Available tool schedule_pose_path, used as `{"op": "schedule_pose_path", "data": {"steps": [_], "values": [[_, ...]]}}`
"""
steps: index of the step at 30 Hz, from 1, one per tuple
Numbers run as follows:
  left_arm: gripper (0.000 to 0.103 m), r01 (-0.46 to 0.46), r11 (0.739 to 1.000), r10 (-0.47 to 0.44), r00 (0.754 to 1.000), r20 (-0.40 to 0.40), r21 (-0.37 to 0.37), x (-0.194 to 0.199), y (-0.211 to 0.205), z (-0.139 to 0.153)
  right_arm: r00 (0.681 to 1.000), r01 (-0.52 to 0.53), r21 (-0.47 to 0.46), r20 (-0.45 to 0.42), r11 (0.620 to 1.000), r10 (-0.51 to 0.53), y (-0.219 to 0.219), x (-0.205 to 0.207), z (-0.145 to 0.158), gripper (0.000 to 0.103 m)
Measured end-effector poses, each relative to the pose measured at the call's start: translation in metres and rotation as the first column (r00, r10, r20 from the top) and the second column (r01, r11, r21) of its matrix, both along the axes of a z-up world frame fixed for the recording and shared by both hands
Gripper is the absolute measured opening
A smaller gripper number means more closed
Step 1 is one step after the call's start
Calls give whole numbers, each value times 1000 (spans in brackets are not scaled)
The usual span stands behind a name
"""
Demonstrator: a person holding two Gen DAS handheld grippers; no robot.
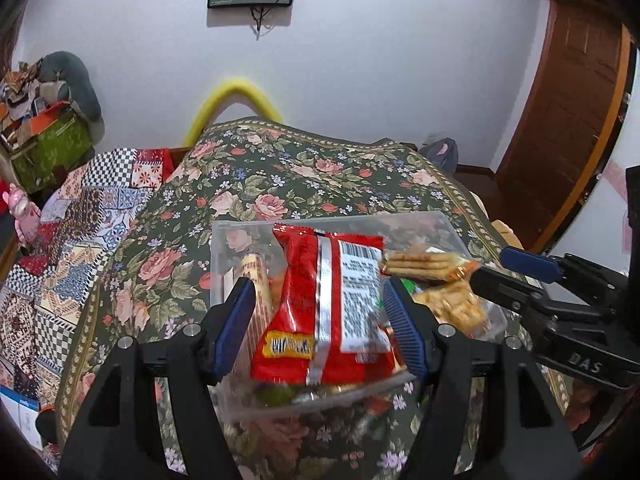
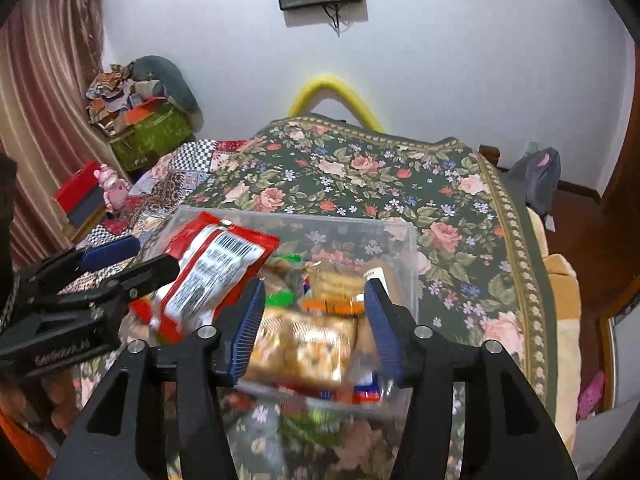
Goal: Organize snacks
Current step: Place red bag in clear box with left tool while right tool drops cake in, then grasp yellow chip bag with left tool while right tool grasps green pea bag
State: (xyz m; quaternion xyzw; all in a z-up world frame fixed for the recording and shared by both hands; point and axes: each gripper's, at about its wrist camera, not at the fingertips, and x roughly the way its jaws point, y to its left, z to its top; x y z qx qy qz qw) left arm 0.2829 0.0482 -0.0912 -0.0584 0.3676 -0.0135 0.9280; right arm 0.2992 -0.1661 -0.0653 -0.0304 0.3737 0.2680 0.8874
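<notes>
A clear plastic bin [image 1: 224, 240] [image 2: 400, 232] sits on the floral bedspread and holds several snack packs. A red snack bag [image 1: 320, 312] [image 2: 212, 276] stands tilted in the bin's left part, between the fingers of my left gripper [image 1: 320, 320]. The jaws stand wide; a gap shows beside the left pad, so it looks open. My right gripper [image 2: 314, 328] is open over a clear pack of tan biscuits [image 2: 304, 344] [image 1: 456, 304]. An orange-edged cracker pack [image 1: 428, 266] [image 2: 332, 292] lies behind it. Each gripper shows in the other's view.
The floral bedspread [image 1: 304, 176] [image 2: 360, 176] stretches far behind the bin. A patchwork quilt [image 1: 80, 224] lies left. A green box [image 2: 152, 136] with clutter stands far left. A wooden door [image 1: 572, 120] is at right. A yellow foam arch [image 2: 332, 96] is at the bed's far end.
</notes>
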Motion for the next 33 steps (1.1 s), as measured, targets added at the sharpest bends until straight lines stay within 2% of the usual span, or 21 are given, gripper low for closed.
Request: {"op": "schedule_pose_path", "data": {"steps": [9, 17, 20, 25, 27, 29, 30, 31, 33], "values": [[66, 27, 999, -28, 1000, 15, 23, -41, -7, 1, 1000, -5, -13, -8, 1000, 5, -17, -36, -16, 59], [71, 37, 999, -37, 999, -11, 23, -68, -2, -17, 995, 39, -52, -89, 998, -43, -25, -42, -58, 79], [74, 26, 999, -24, 999, -31, 37, -74, 4, -30, 990, 43, -61, -135, 997, -51, -20, -33, -74, 79], [75, 19, 1000, -17, 997, -82, 20, -79, 13, -51, 983, 50, -63, -171, 997, -60, -7, -23, -90, 79], [75, 19, 1000, -17, 995, -98, 13, -80, 15, -59, 981, 43, -64, -188, 997, -55, -1, -19, -95, 77], [75, 25, 1000, -25, 993, -115, -2, -81, 14, -66, 979, 41, -90, -197, 995, -58, 5, -16, -99, 59], [75, 29, 1000, -30, 992, -123, -8, -83, 13, -69, 977, 38, -91, -204, 995, -56, 6, -17, -100, 54], [75, 35, 999, -36, 991, -129, -11, -84, 12, -71, 975, 33, -79, -215, 996, -49, 5, -16, -101, 45], [75, 48, 999, -48, 990, -136, -5, -89, 8, -75, 976, 41, -66, -211, 997, -54, 3, -18, -101, 44]]}}
